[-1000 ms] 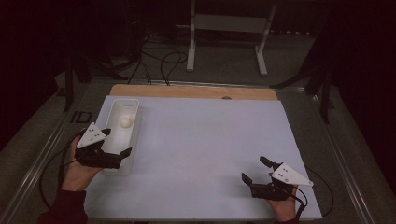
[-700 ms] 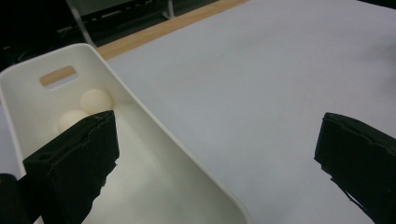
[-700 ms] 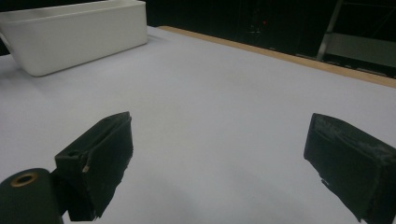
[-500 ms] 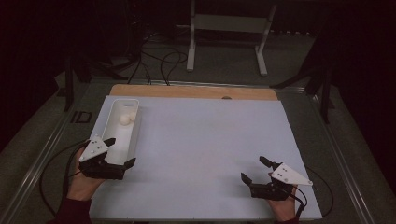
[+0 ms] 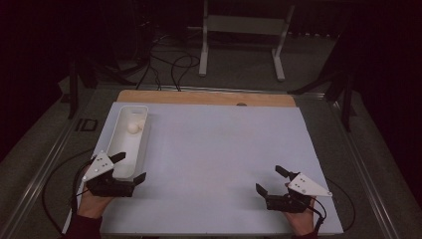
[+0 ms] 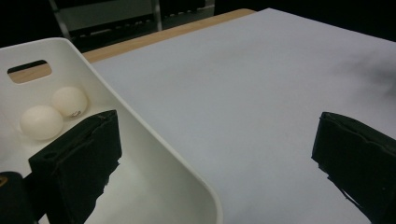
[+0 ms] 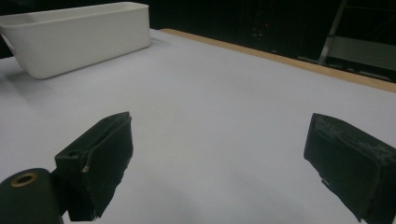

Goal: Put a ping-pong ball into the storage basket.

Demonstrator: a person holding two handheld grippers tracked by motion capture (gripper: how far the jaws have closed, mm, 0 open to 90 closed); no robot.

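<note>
2 balls (image 6: 51, 113) are seen in 1 white bin (image 5: 115, 152), far end, touching each other. L gripper (image 5: 130, 167) is held spread wide at bin's near end: one jaw over the bin, other outside. R gripper (image 5: 271, 180) is held spread wide too, nothing grasped, well apart on white sheet (image 5: 219, 149).

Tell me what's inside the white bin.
The white bin holds two pale balls near its far end. The left gripper's near jaw hides part of the floor.
</note>
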